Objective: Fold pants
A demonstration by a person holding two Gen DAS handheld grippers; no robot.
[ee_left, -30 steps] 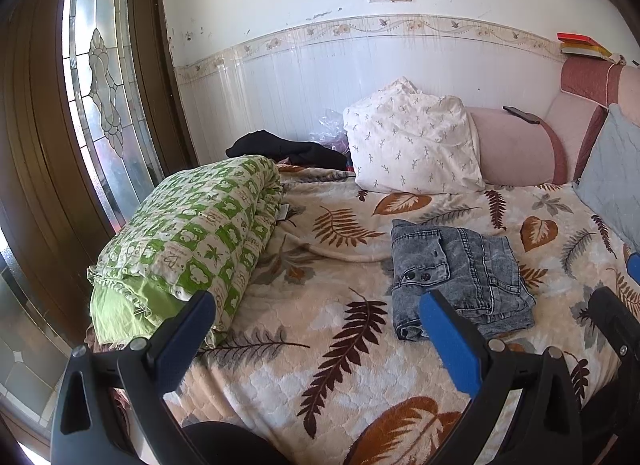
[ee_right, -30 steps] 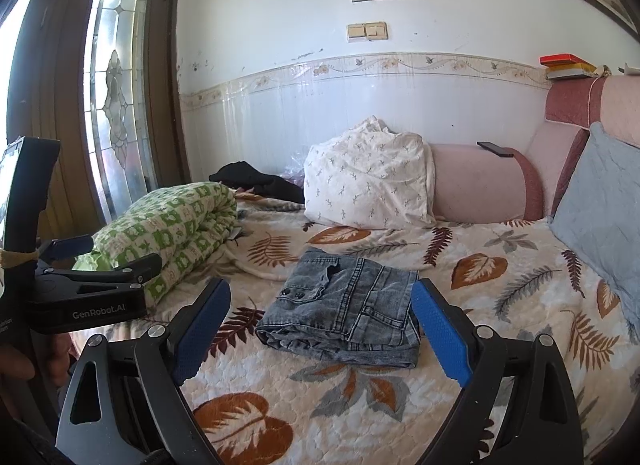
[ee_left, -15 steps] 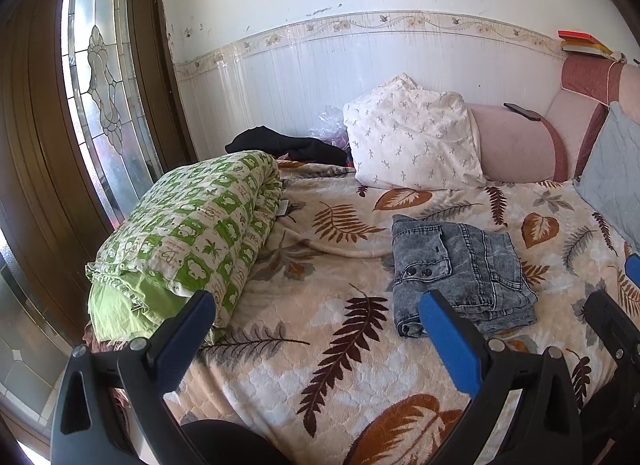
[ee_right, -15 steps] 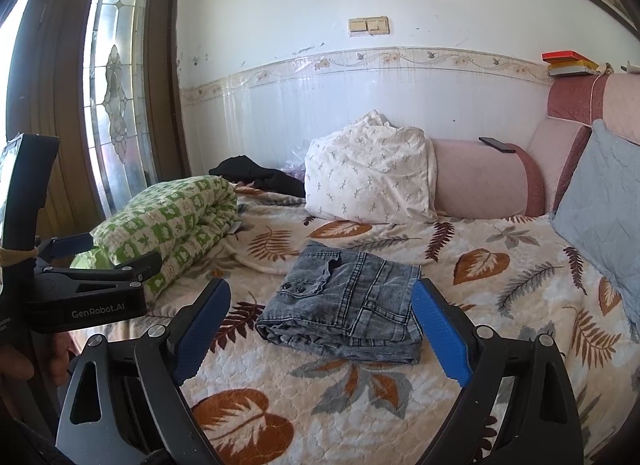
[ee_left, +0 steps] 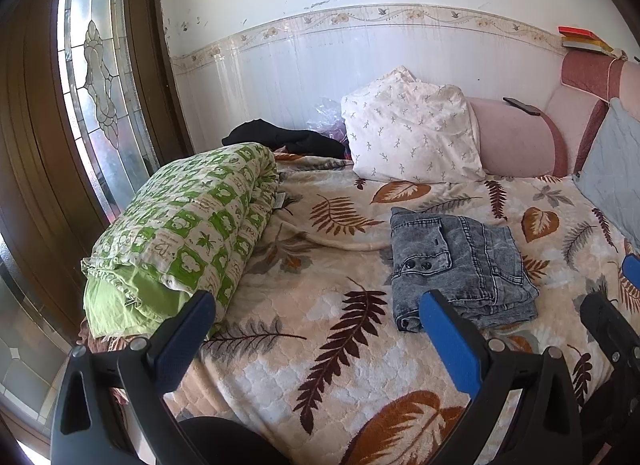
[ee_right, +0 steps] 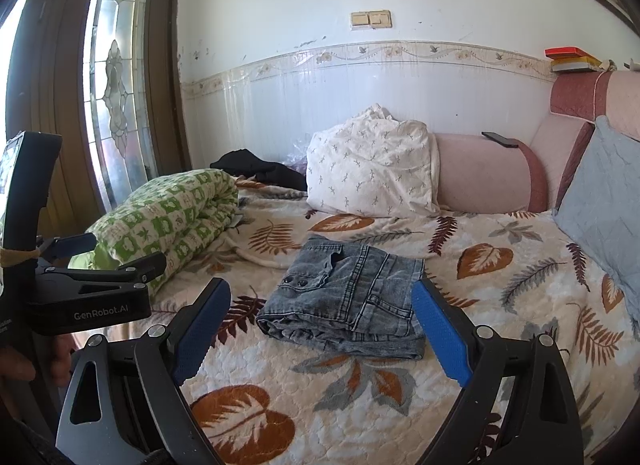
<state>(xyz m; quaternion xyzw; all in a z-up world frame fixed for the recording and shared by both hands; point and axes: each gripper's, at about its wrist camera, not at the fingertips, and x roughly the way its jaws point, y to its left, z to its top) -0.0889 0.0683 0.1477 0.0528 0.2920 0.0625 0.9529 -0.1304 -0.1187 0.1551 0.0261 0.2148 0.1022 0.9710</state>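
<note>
Fingers (ee_right: pixel 438 335) on the right gripper (ee_right: pixel 320 333) were spread wide with nothing in them, same for the left gripper (ee_left: pixel 316 337). The jeans (ee_right: pixel 348 305) sat folded in a compact stack on the bed (ee_right: pixel 500 305), looks pretty much done. Compared with a second earlier, both grippers had backed off slightly; the jeans hadn't budged.

Pants (ee_right: pixel 348 301): grey acid-washed denim, coarse, matt, raised seams, dark glossy buttons. Bed cover (ee_right: pixel 500 289): quilted cloth, soft, leaf print. Rolled quilt (ee_left: pixel 192 221): matt printed cotton. Right claw (ee_right: pixel 320 329): matt black plastic, blue ribbed pads (ee_right: pixel 440 333), metal screws. Wall panel (ee_left: pixel 320 73): glossy, streaked.
</note>
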